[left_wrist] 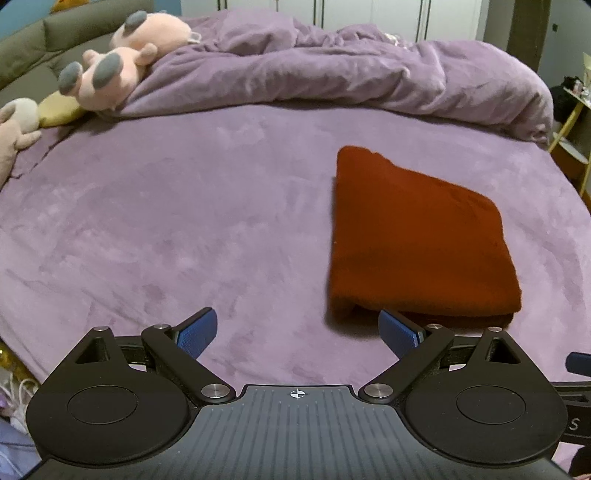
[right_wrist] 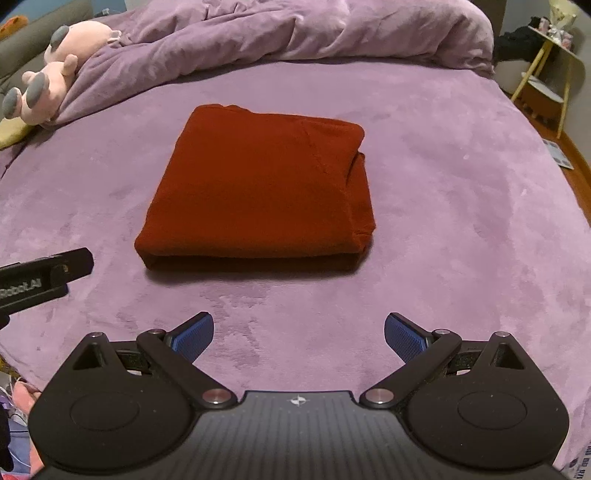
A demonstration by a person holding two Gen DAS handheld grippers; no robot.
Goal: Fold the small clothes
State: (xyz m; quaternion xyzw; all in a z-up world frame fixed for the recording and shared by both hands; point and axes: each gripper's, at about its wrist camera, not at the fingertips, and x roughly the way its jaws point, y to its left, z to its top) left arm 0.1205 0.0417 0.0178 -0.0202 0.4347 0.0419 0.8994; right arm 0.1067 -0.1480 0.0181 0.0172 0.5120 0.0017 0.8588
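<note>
Left wrist view: the left gripper (left_wrist: 297, 330) hovers over the purple bed sheet (left_wrist: 184, 229), its two blue-padded fingers (left_wrist: 197, 332) spread wide with only sheet between them. The folded red garment (left_wrist: 417, 236) lies flat on the sheet to the right of this gripper; its near edge sits just beyond the right-hand pad, and whether pad and cloth touch cannot be told. At the far side a rumpled purple duvet (left_wrist: 332, 62) runs across the bed. A pink plush toy (left_wrist: 122, 62) with grey paws lies at the far left against the duvet, with a yellow cushion (left_wrist: 59, 109) just beside it.

Right wrist view: the right gripper (right_wrist: 299, 336) is likewise wide open and holds nothing; its blue pads (right_wrist: 404, 338) stand apart over bare sheet (right_wrist: 461, 221). The red garment (right_wrist: 258, 192) rests directly ahead, near the middle of the bed, folded into a compact rectangle with stacked layers showing along its near edge and a folded flap at its right side. It lies clear of both pads. A black part of the left gripper (right_wrist: 40, 280) enters from the left edge, near the garment's near left corner but apart from it. The duvet (right_wrist: 295, 33) and the plush toy (right_wrist: 55, 70) lie at the far side, and a yellow-legged side table (right_wrist: 546, 74) stands beyond the bed at far right.
</note>
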